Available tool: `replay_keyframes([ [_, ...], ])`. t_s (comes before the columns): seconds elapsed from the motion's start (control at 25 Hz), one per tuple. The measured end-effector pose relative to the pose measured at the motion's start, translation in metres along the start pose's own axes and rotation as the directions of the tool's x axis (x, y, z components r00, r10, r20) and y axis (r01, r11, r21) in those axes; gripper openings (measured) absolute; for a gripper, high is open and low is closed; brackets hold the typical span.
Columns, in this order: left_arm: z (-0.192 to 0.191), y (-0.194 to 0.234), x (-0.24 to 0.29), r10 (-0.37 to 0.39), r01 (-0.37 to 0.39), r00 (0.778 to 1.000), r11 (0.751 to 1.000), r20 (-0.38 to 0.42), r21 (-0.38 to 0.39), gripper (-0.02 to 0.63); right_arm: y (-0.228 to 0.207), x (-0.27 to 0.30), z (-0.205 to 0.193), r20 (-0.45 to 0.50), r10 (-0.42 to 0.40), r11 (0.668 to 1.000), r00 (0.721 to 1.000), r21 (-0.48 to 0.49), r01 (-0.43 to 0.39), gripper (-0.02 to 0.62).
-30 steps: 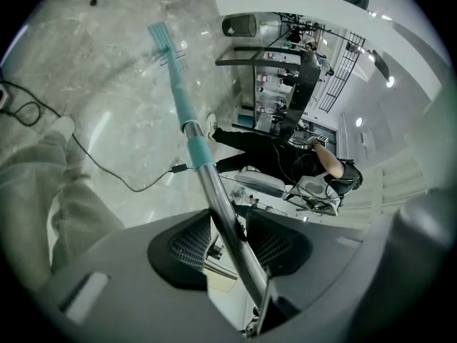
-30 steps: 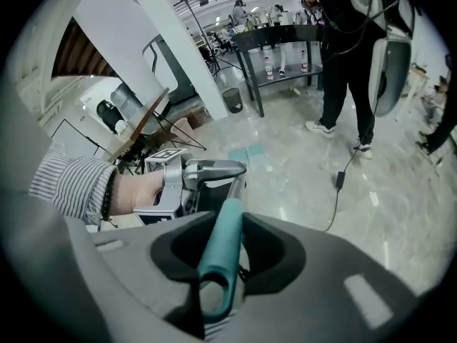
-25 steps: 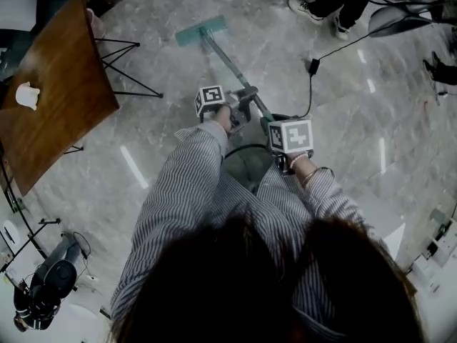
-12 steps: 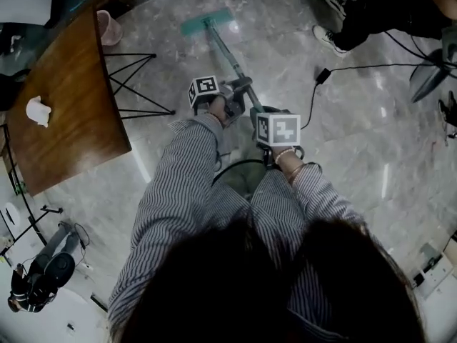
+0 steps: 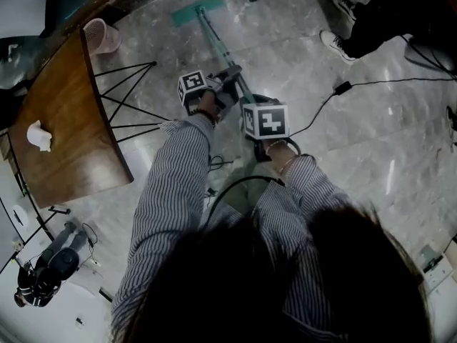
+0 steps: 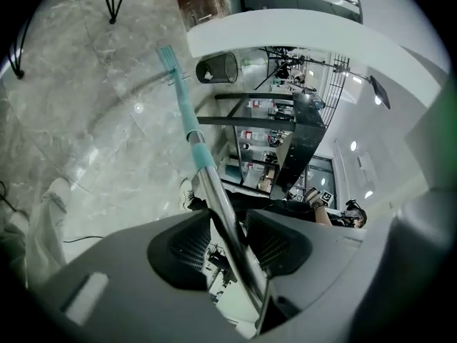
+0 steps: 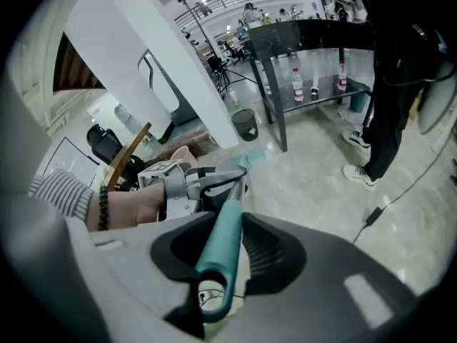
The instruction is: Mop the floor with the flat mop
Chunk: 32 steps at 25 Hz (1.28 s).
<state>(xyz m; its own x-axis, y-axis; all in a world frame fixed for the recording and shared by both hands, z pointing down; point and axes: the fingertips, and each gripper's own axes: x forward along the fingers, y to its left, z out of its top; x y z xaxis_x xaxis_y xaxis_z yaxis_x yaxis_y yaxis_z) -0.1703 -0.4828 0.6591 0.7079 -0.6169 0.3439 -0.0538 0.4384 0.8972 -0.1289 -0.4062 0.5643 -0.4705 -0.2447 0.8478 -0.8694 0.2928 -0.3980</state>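
The flat mop has a teal head (image 5: 198, 9) flat on the grey marble floor, far ahead of me. Its metal pole (image 5: 223, 48) slants back to both grippers. My left gripper (image 5: 225, 84) is shut on the pole partway down; in the left gripper view the silver pole (image 6: 214, 191) runs between the jaws toward the teal head (image 6: 168, 57). My right gripper (image 5: 251, 113) is shut on the teal handle end (image 7: 223, 245), just behind the left one. In the right gripper view the left gripper (image 7: 221, 181) shows ahead on the pole.
A wooden table (image 5: 61, 131) with black wire legs (image 5: 125, 95) stands at the left, a pink bin (image 5: 100, 36) by its far corner. A black cable with a plug (image 5: 343, 88) crosses the floor at the right. A person's shoes (image 5: 335, 41) stand at the upper right.
The mop head has slid further away and left, toward the top of the head view. Both grippers moved up and left with the pole; the table looms nearer at the left.
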Motion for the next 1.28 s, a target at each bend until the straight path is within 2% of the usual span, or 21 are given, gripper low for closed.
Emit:
replay_keyframes([
  [0.2,0.013,0.0,0.013,0.007,-0.007,1.0,1.0,-0.029,0.008,0.16,-0.01,0.009,0.013,-0.002,-0.009,1.0,1.0,0.0,0.009,0.114],
  [0.4,0.01,0.007,0.018,0.024,-0.023,0.999,1.0,-0.036,0.011,0.156,-0.017,0.014,0.006,-0.021,-0.013,1.0,1.0,-0.016,0.012,0.114],
  [0.84,-0.003,0.014,0.01,-0.034,0.034,0.999,0.999,0.0,-0.003,0.155,-0.014,0.008,-0.011,0.005,-0.032,0.997,0.999,-0.065,0.033,0.114],
  [1.0,-0.028,0.026,-0.005,-0.051,0.051,0.999,0.999,-0.01,-0.004,0.155,-0.009,-0.001,-0.042,0.01,-0.049,0.996,0.999,-0.072,0.05,0.114],
  [1.28,-0.096,0.063,-0.055,-0.049,0.05,0.998,0.999,-0.04,0.005,0.155,0.014,-0.029,-0.127,0.042,-0.051,0.998,0.998,-0.036,0.053,0.114],
])
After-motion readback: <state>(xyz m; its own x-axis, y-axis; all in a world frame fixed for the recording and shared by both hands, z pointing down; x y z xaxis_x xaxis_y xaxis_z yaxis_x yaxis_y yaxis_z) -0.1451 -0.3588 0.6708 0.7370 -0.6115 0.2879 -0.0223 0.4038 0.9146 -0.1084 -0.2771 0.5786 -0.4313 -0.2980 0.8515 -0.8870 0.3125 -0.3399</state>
